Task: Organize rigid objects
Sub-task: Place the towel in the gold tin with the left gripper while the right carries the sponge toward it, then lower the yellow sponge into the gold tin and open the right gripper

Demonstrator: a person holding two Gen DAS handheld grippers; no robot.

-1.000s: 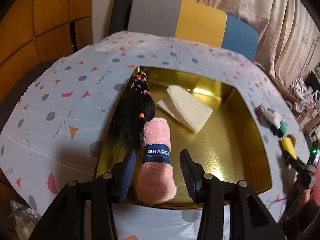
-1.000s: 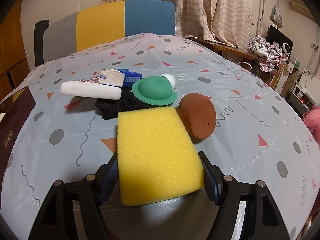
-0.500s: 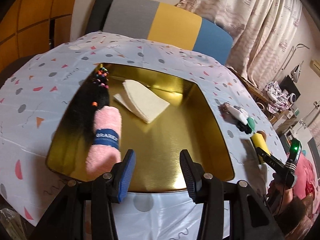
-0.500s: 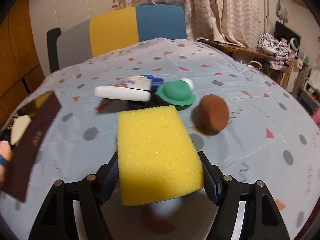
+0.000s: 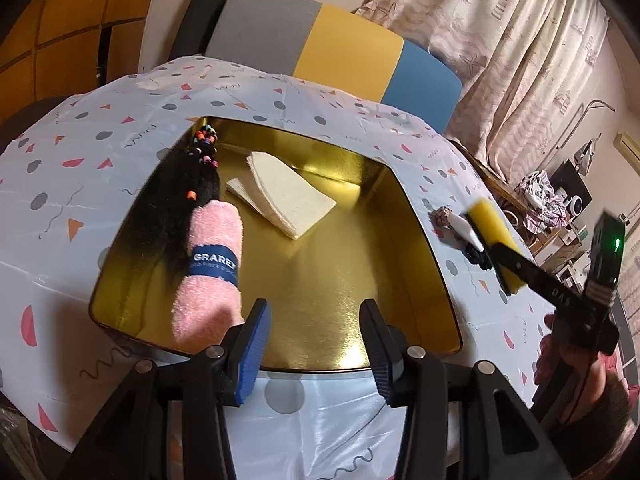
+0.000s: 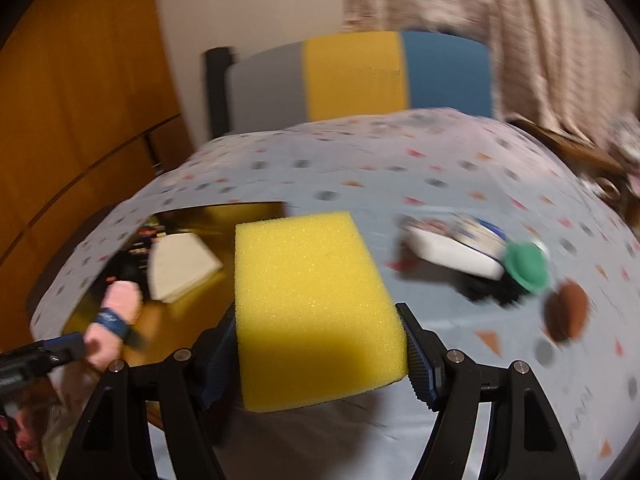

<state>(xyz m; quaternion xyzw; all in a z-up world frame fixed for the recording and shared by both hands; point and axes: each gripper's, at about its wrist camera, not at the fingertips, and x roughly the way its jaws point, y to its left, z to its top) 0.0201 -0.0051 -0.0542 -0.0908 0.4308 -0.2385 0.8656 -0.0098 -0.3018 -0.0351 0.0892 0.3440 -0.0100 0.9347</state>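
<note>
- The yellow sponge point(image 6: 316, 304) is clamped in the right tongs point(image 6: 320, 356), up off the counter point(image 6: 460, 344), beside the gold tray point(image 5: 400, 264).
- The left tongs point(image 5: 316, 348) stand apart, empty, over the tray's near edge, beside the pink rolled towel point(image 5: 212, 268).

A chair point(image 5: 332, 46) with a grey, yellow and blue backrest stands behind the tabletop point(image 5: 132, 120). Wood panelling point(image 5: 60, 20) fills the upper left; patterned pink curtains point(image 5: 512, 40) hang upper right, above cluttered shelving point(image 5: 560, 200).
</note>
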